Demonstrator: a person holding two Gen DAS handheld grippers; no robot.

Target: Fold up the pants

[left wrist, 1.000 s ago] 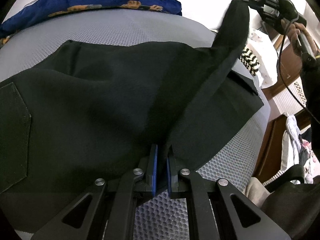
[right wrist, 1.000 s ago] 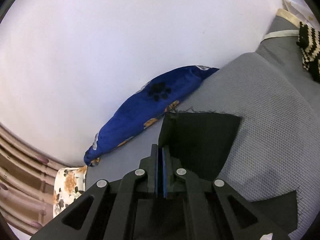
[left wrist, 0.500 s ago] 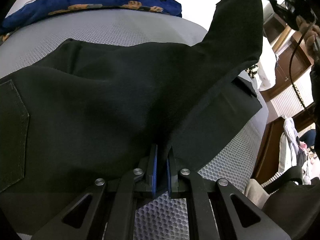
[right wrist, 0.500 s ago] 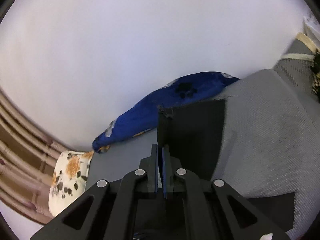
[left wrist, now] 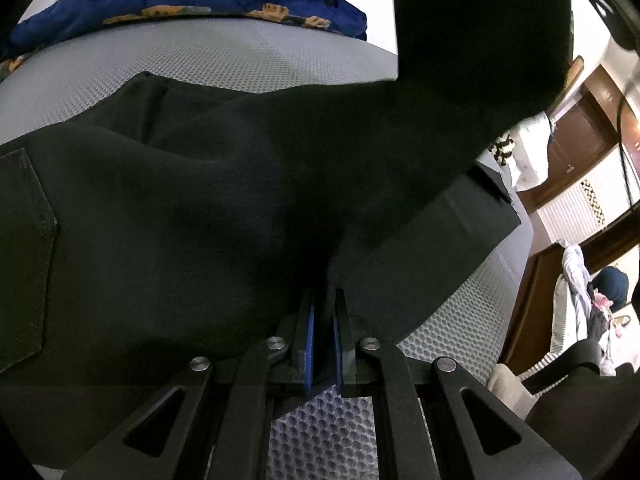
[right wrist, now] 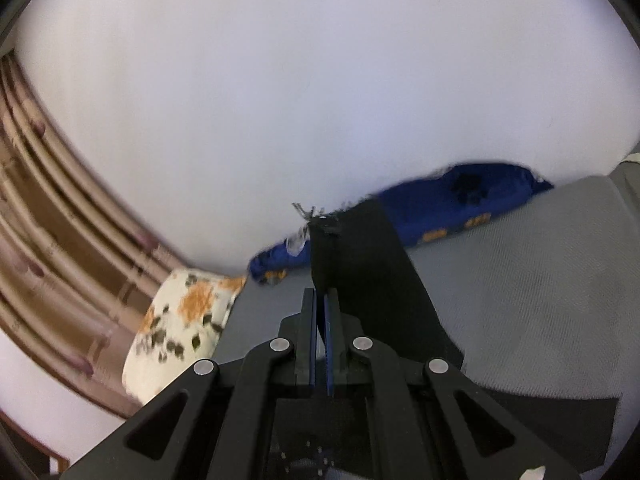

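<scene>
— Jaws on both sides are clamped on cloth: my left gripper (left wrist: 323, 320) pinches the near edge of the black pants (left wrist: 208, 216) low on the grey mattress (left wrist: 248, 60), and my right gripper (right wrist: 320, 320) holds a frayed leg hem (right wrist: 326, 226) in the air.

— How do I make this fold clean?

— I carry the raised leg across toward the blue pillow (right wrist: 464, 204) side, keeping it taut, while the left pins its edge as the hinge. I lower it flat before releasing, or the leg bunches.
</scene>
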